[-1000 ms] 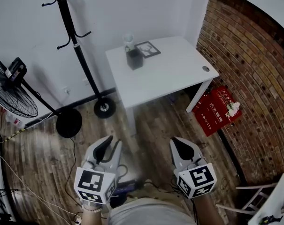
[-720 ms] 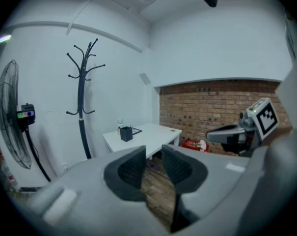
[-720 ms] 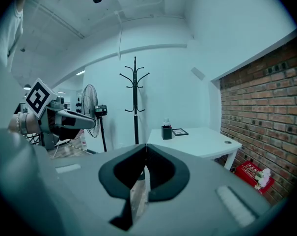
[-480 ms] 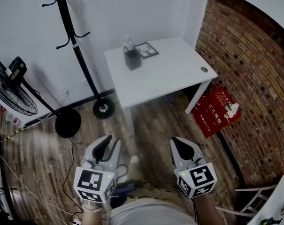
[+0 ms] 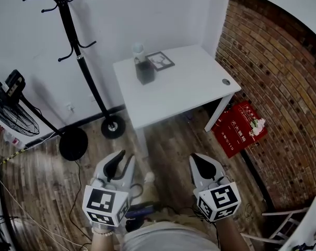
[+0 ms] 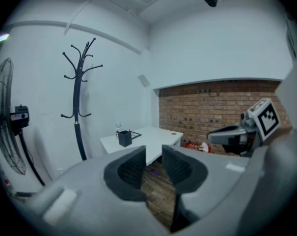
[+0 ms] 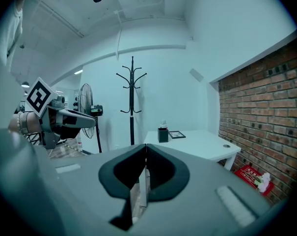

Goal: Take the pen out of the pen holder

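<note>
Well back from the white surface [image 5: 184,90], standing on the wooden floor [image 5: 48,182] with a tool in each hand. Holding the left tool [image 5: 123,161] low and out in front, with its jaws spread a little and nothing in the gap. Holding the right tool [image 5: 196,157] near it but not touching, with its jaws pressed together and nothing pinched. Can see the dark pen holder [image 5: 145,72] standing upright near the back left corner of the surface, far from both tools. Cannot make out the pen inside it, too small to tell. Can see a small pale bottle [image 5: 139,49] just behind the pen holder and a picture frame [image 5: 161,60] lying flat just to its right. Can also see a small round hole [image 5: 226,81] near the right edge of the surface. Left of the surface, can see a tall black coat stand [image 5: 74,41] by the white wall, and further left a black fan [image 5: 9,114]. Right of the surface, can see a brick wall [image 5: 278,82] with a red box [image 5: 237,125] on the floor next to it. Looking along each tool, can see the pen holder far off, above the jaws.
</note>
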Demonstrator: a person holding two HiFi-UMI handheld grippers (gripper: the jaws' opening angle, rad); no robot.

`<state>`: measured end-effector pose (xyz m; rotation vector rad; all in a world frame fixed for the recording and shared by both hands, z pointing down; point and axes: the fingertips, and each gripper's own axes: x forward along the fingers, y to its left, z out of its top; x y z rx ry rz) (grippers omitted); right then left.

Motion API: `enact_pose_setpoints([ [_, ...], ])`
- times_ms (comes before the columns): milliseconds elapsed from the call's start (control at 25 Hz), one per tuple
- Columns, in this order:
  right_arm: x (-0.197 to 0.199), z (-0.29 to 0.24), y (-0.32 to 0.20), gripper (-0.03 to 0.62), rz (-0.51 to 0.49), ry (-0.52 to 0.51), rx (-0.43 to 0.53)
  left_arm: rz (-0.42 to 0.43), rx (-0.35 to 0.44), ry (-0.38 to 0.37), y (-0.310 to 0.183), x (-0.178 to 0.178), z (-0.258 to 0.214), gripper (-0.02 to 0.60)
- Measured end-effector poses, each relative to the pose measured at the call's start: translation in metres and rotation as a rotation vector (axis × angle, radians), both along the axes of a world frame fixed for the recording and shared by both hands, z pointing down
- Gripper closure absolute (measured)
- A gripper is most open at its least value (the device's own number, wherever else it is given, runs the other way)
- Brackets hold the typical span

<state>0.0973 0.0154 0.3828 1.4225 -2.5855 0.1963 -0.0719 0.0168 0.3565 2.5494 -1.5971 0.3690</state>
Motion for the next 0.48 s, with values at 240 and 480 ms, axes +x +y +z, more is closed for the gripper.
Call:
enact_pose_setpoints([
  [240, -0.006, 0.003, -0.031, 0.589, 0.015, 0.002, -0.005, 0.015, -0.005, 0.001, -0.036, -0.005, 0.004, 0.486],
  [480, -0.016, 0.004, -0.075, 0.589, 0.029, 0.010, -0.016, 0.030, -0.014, 0.005, -0.084, -0.015, 0.004, 0.486],
])
